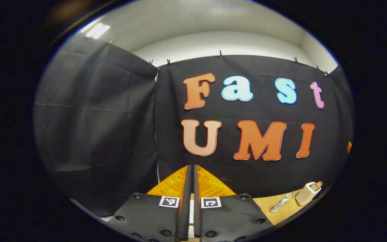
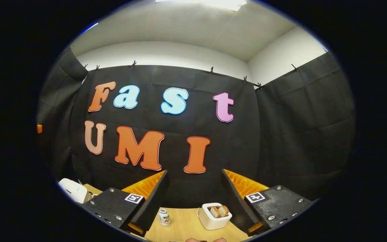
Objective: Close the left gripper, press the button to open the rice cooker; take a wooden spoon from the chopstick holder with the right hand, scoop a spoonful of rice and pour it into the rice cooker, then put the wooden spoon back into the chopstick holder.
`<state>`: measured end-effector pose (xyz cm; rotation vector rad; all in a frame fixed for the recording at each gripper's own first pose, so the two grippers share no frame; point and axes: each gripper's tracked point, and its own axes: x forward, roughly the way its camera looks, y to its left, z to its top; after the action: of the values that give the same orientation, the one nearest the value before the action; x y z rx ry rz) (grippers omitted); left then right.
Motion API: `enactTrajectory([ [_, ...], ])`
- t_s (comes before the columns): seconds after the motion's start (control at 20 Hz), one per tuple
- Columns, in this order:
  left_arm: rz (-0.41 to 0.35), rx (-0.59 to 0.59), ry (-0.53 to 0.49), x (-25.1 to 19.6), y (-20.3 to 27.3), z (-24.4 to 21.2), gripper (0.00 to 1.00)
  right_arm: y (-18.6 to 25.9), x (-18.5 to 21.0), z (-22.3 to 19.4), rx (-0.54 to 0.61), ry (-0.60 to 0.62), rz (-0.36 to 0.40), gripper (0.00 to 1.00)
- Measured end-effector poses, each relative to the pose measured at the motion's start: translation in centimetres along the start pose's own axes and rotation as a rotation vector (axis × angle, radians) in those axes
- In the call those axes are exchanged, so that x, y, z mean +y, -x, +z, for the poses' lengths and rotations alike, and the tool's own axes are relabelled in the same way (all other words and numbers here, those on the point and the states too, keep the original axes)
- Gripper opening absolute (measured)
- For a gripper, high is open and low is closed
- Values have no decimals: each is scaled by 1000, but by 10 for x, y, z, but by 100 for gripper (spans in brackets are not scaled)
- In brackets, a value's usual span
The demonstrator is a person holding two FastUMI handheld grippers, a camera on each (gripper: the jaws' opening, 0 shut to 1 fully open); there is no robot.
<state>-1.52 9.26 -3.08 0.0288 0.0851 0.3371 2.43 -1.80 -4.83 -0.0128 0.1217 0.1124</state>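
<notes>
My left gripper (image 1: 191,167) is shut, its two black pads pressed together with nothing between them, and it is tilted up at the black cloth wall. My right gripper (image 2: 194,171) stands open, with a wide empty gap between its fingers (image 2: 153,196). It also faces the wall, above the wooden table (image 2: 183,225). A white rounded appliance (image 2: 72,190) shows partly at the far left of the right gripper view, left of the right gripper's fingers; I cannot tell whether it is the rice cooker.
A white toaster with bread slices (image 2: 213,215) and a small white bottle (image 2: 164,216) stand on the table below the right gripper's gap. The left gripper view has the toaster (image 1: 307,193) and a white tube (image 1: 281,203) lying on the table (image 1: 274,215), low right.
</notes>
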Motion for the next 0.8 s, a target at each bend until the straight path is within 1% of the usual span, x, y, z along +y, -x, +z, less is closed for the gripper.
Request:
enactTrajectory([
  [0.05, 7, 33, 8, 1, 2, -8, 8, 1, -2, -2, 6, 0, -2, 95],
  [0.1, 4, 76, 10, 3, -10, -22, 6, 4, -5, -3, 12, 1, -7, 95],
  [0.4, -21, 328, 40, 3, -35, -83, 5, 14, -8, -15, 48, 13, -28, 95],
  [0.5, -28, 442, 42, 6, -35, -116, 5, 19, -10, -19, 64, 19, -39, 95],
  [0.6, -49, 547, 80, 3, -47, -144, 5, 26, -13, -24, 78, 28, -55, 95],
  [0.7, -59, 645, 110, 1, -51, -163, 6, 31, -16, -27, 91, 34, -73, 95],
  [0.8, -75, 742, 147, -2, -51, -184, 5, 36, -16, -32, 108, 36, -86, 95],
])
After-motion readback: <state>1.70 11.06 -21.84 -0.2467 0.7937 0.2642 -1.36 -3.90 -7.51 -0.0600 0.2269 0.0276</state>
